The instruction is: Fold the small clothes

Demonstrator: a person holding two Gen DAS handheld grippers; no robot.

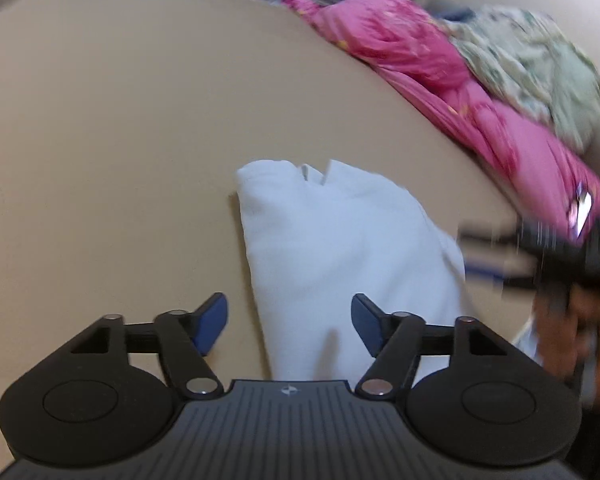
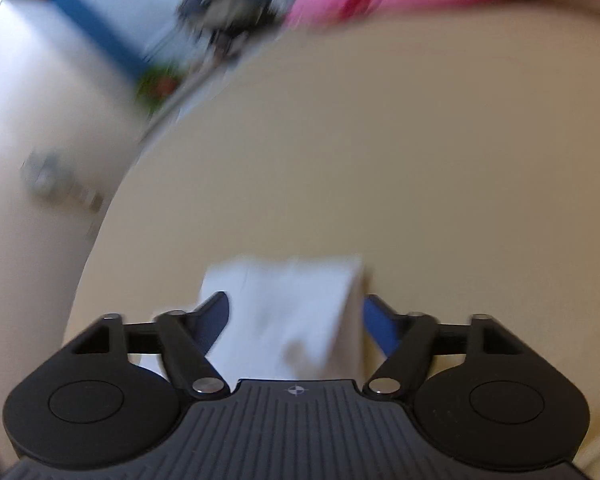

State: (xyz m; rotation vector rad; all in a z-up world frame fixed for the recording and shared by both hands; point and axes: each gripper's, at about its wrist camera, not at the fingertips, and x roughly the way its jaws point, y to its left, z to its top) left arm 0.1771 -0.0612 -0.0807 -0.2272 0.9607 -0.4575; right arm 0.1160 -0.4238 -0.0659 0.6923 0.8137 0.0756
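- We see a white folded garment (image 1: 340, 264) lying on a beige table (image 1: 120, 140), near the table's near edge and well apart from the far edge.
- In the left wrist view its long axis runs from the near edge toward the middle of the table, tilted a little; the far end shows a small notch between two layers, and the near end passes under the gripper body.
- Our left gripper (image 1: 290, 322) hangs over the near end of the garment with its jaws wide apart; the blue pads (image 1: 212, 320) press on nothing, and one stands over bare table.
- Our right gripper (image 2: 296, 320) also stands wide; the white garment (image 2: 288, 312) lies between its jaws, but the blurred picture shows no pad pressing on it.
- In the left wrist view the right gripper (image 1: 500, 252) appears blurred at the garment's right side, with a hand (image 1: 576, 332) behind it.
- A pink cloth (image 1: 440, 80) and a pale patterned cloth (image 1: 532, 68) lie heaped along the table's far right edge.
- We see no container on the table.
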